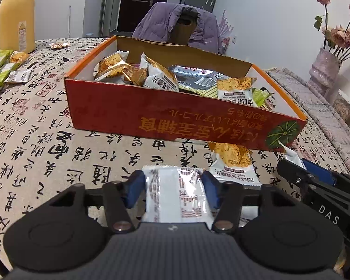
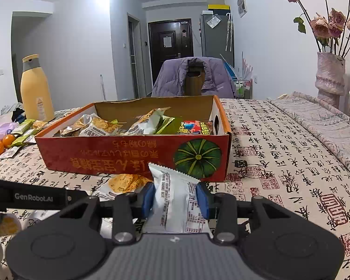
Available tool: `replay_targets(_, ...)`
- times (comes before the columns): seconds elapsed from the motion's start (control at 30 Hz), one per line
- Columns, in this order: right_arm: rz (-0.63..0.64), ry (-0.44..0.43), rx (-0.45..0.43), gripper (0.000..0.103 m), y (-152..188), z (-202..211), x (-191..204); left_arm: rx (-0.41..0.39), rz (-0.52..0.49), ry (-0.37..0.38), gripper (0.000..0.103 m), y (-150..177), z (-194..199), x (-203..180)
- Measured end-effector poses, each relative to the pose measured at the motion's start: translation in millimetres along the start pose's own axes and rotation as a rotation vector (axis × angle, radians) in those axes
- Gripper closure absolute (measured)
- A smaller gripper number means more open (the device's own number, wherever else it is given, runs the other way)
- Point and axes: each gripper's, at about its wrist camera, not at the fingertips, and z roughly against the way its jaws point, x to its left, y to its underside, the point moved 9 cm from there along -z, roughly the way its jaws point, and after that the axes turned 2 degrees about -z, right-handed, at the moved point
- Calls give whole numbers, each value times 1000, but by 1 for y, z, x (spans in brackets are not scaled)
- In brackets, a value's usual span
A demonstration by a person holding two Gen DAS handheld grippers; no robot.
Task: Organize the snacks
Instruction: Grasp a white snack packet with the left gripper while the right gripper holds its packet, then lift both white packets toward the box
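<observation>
my left gripper point(image 1: 173, 190) is clamped on a flat white snack packet point(image 1: 175, 196), its blue pads point(image 1: 135, 187) pressing the packet's two long edges. my right gripper point(image 2: 175, 197) is clenched on another white packet point(image 2: 175, 200), which stands up between the pads with its crimped, zigzag end on top.

the orange cardboard box point(image 1: 151, 114) sits just ahead of both claws, open-topped and already part full of crinkly foil bags. a loose cracker packet point(image 1: 231, 161) lies on the cloth between my left claw and the box wall (near the right claw too).

to do this well, i'd lift each packet above the rim before moving forward, since the thin card wall could be pushed along the tablecloth point(image 1: 46, 140). the film is slick and puffy, so i'd keep the squeeze firm and release only over the pile.
</observation>
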Motion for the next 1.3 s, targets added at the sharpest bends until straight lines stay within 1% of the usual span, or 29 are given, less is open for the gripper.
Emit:
replay_targets(0.2, 1, 0, -1, 64, 0, 0, 0, -15, -1, 8, 54, 1, 5, 2)
replay_targets(0.53, 3, -5, -11, 64, 0, 1, 1, -43, -3, 9, 54, -1, 14, 6)
replay_targets(0.8, 15, -9, -52, 64, -7, 11, 5, -114, -35, 22, 54, -12, 34, 3)
replay_targets(1.03, 28, -11, -101, 64, -33, 20, 9, -190, -49, 20, 54, -42, 50, 3)
replay_targets(1.3, 46, -2, -155, 64, -80, 14, 11, -263, -70, 1, 54, -90, 54, 3)
